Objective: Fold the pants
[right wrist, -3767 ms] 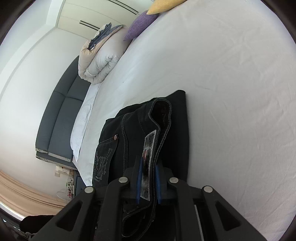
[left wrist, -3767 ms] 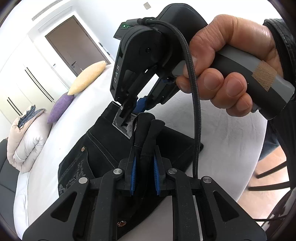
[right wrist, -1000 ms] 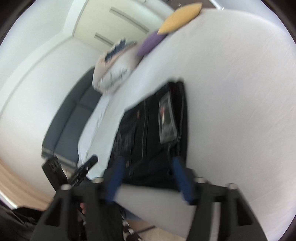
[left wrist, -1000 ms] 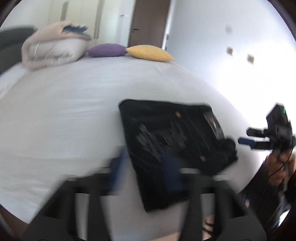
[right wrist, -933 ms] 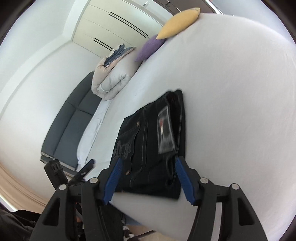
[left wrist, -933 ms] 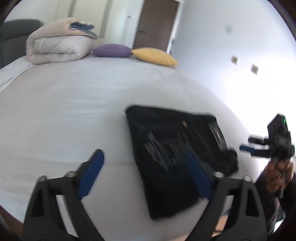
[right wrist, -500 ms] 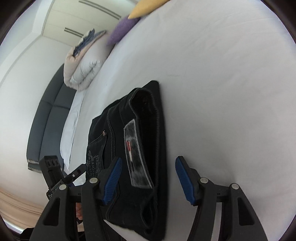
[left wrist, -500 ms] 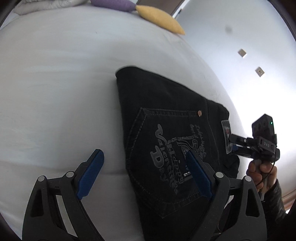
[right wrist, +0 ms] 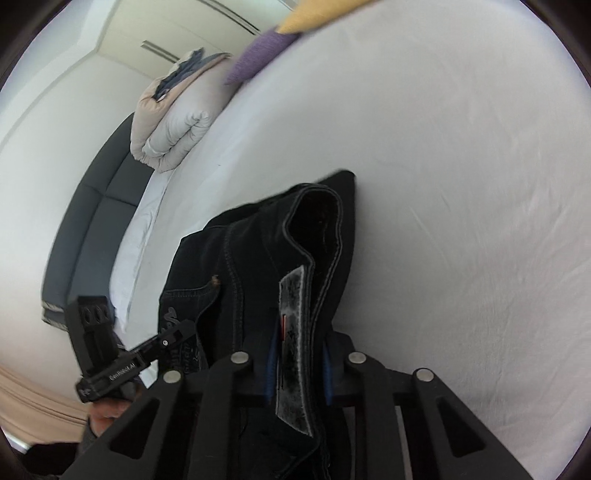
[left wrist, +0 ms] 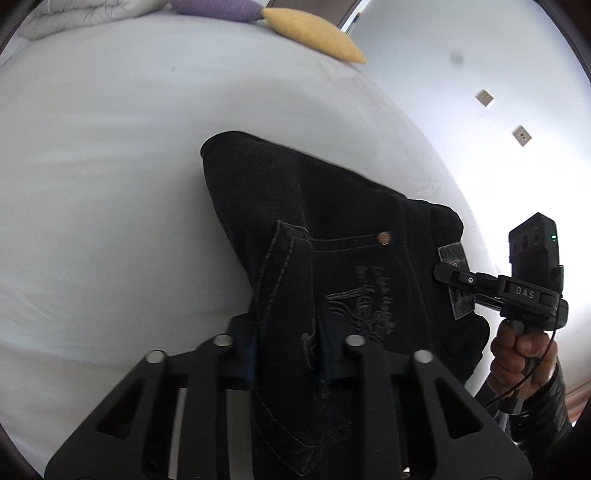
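Your left tongs (left wrist: 286, 341) clamp the pocket edge of the folded black denim pants (left wrist: 332, 240) | your right tongs (right wrist: 298, 356) pinch the waistband at its grey label (right wrist: 293, 343) | pants lie on the white bed (left wrist: 110, 166), well apart from the yellow pillow (left wrist: 314, 35)

Both grippers (left wrist: 288, 350) (right wrist: 299, 363) clamped on fabric

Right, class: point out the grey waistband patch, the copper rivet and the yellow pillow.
grey waistband patch (right wrist: 293, 343), right wrist view, middle of the patch.
copper rivet (left wrist: 384, 238), left wrist view, on the rivet head at the pocket corner.
yellow pillow (left wrist: 314, 35), left wrist view, middle of the cushion.
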The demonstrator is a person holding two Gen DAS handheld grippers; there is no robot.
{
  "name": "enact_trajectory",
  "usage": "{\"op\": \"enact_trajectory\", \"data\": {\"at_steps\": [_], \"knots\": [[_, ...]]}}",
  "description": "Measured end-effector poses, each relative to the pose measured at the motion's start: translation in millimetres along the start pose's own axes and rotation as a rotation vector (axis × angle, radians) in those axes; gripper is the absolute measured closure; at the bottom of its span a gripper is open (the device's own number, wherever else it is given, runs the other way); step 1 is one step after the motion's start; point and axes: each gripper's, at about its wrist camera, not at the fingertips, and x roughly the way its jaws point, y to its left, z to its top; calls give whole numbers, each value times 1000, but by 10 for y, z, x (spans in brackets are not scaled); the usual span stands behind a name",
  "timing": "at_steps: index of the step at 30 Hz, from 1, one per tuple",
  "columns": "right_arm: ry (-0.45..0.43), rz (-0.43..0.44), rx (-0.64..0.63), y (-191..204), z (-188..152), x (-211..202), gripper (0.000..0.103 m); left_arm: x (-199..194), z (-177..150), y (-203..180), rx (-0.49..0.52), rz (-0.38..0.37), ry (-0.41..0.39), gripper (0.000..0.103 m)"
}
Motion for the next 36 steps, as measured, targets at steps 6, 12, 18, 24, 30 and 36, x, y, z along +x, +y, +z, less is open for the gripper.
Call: {"op": "enact_trajectory", "data": {"at_steps": [6,12,18,24,30,36], "knots": [[-45,23,-117,294,168,-252,84,-307,258,-286,64,-9,-88,85],[-111,34,-132,334,611,-489,84,-313,733,-448,144,-6,-134,85],[-121,32,-100,59,1086,-471,84,-3,1165,-364,168,0,-124,85],[-49,-6,-8,-540,1311,-52,83,785,1184,-233,145,53,-26,76],[-93,32,18,-882,1206,78,74,909,1117,-94,109,115,-73,37],[-142,-93,-48,-635,1052,-161,43,544,1016,-162,94,175,-143,30]]}}
